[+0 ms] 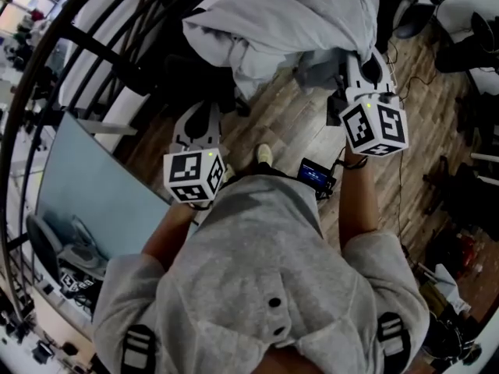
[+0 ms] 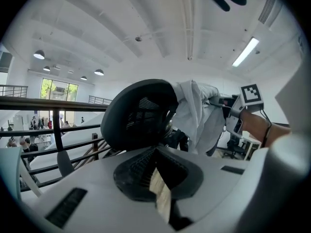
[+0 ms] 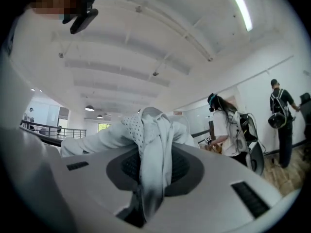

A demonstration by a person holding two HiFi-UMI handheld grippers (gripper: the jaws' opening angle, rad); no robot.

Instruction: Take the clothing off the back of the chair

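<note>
The black mesh-backed chair stands at twelve o'clock from the person, with the pale grey clothing hanging on its back (one bunched fold reaches toward one o'clock). The right gripper is clamped tight on that fold. The left gripper, at eleven o'clock, has its jaws together and holds nothing.

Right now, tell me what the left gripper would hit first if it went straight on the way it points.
Most likely the black mesh back of the office chair, straight ahead of the left gripper. The pale grey garment hangs off its right side. How far off the chair is cannot be told.
</note>
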